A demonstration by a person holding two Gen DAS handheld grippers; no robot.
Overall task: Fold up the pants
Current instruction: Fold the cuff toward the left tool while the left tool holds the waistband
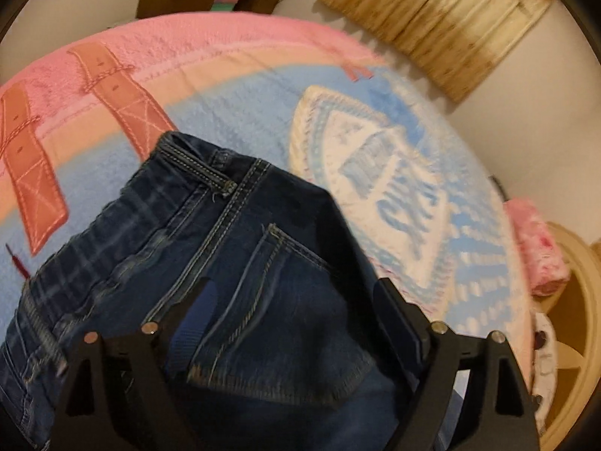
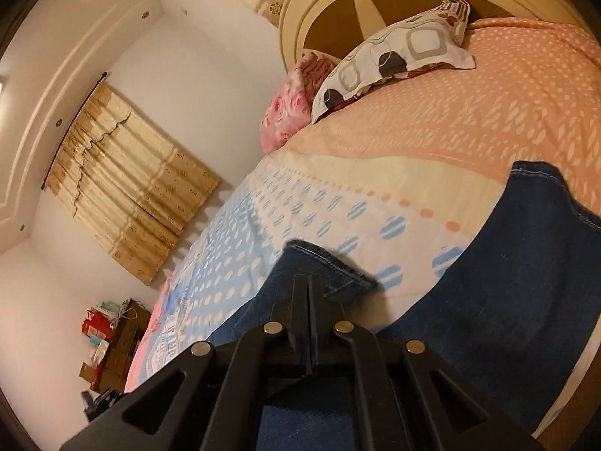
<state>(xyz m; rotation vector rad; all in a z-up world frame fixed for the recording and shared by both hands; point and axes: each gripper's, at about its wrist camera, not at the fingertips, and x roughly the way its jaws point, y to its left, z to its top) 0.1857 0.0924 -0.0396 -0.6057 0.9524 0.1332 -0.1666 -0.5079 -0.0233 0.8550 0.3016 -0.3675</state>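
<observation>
Both claws work over the bed: our left gripper (image 1: pixel 296 323) stands wide, its two black fingers (image 1: pixel 398 319) spread to either side of the back pocket (image 1: pixel 278 300) with nothing pressed between them, while our right gripper (image 2: pixel 308 300) is pinched fully together, its fingers meeting over the hem (image 2: pixel 330 267) of one trouser leg; we cannot tell whether any denim is caught in that pinch. Beneath them we see the bed (image 1: pixel 240 112), covered by a blanket (image 2: pixel 432 158) that runs pink at the far side, then peach and cream, then light blue with white dots and a big white crest pattern (image 1: pixel 379 188). On it lie the jeans (image 1: pixel 210 248), dark blue denim: in the left wrist view the waistband (image 1: pixel 191 165) and seat lie near us at the lower left, and in the right wrist view the two legs lie apart, one under the claw and the other (image 2: pixel 507 282) to the right. At the far end, against the round cream headboard (image 2: pixel 338 3), rest a white patterned pillow (image 2: pixel 394 56) and just left of it a pink flowered pillow (image 2: pixel 289 109). On the wall hangs a beige curtain (image 2: pixel 124 188), and cardboard boxes (image 2: pixel 116 349) stand on the floor beside the bed.
</observation>
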